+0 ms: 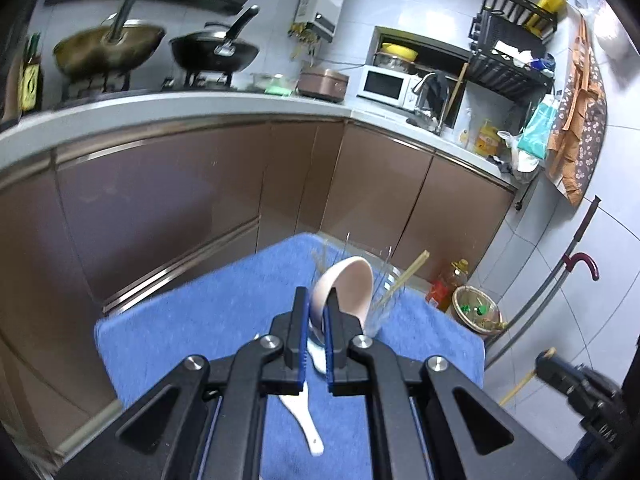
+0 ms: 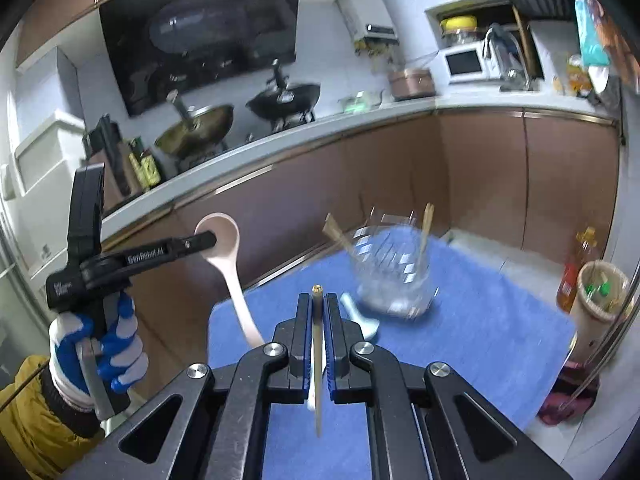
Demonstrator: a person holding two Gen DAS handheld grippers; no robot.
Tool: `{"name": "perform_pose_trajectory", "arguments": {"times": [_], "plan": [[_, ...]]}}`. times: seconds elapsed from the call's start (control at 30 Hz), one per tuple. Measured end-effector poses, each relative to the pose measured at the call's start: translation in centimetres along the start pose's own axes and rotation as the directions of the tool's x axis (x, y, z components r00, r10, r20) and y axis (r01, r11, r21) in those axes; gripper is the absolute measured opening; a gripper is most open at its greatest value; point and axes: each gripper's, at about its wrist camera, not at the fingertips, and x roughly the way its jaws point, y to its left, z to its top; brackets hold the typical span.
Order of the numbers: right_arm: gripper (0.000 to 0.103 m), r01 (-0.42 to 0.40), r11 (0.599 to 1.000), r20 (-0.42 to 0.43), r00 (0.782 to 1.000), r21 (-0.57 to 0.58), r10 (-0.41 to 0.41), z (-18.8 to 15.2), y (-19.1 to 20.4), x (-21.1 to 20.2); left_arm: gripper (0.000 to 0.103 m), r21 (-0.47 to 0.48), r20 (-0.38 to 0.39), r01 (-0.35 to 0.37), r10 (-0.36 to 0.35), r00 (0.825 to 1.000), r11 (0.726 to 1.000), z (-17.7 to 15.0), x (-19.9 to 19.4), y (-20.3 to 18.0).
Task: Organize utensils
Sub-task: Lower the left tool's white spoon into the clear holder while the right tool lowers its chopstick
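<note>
1. Spoon [image 2: 224,252], pale pink and long-handled, hangs in the air left of the table; the left hand-held gripper [image 2: 208,240] is clamped on the rim of its bowl, so the handle droops toward the blue cloth [image 2: 500,340], probably for carrying to the glass
2. Chopstick [image 2: 317,352], thin and pale wood, is pinched upright between the closed pads of the right hand-held gripper [image 2: 317,308], its tip aimed toward the clear glass [image 2: 394,276], seemingly for dropping in
3. Two chopsticks [image 2: 425,236] already lean inside that glass, which stands on the cloth
4. White spoon [image 1: 304,416] lies flat on the cloth, apparently still to be sorted
</note>
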Motion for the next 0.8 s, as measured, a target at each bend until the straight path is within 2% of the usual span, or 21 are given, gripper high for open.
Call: {"name": "perform_pose_trajectory", "arguments": {"times": [0.23,0.43,0.67,0.8], "plan": [[0.006,0.024,1.000,0.128,0.991,-0.005,-0.023,6.0,-2.3,1.4,0.006,0.039,0.088,-0.063,0.059,0.994,0.997,5.0,5.3,-3.3],[0.006,0.078,0.996,0.229,0.971,-0.035,-0.068,10.0,-3.6,4.6,0.006,0.055,0.156,-0.186,0.176,0.972,0.981,7.9,11.6,-5.0],[0.006,0.130,0.990,0.242,0.964,-0.050,-0.114,10.8,-5.7,11.2,0.006,0.078,0.193,-0.299,0.280,0.940,0.951,7.9,18.7,-5.4],[0.006,0.160,0.984,0.209,0.968,-0.075,-0.141,9.6,-6.4,14.4,0.006,0.066,0.162,-0.296,0.283,0.945,0.953,6.6,21.5,-5.0]]}}
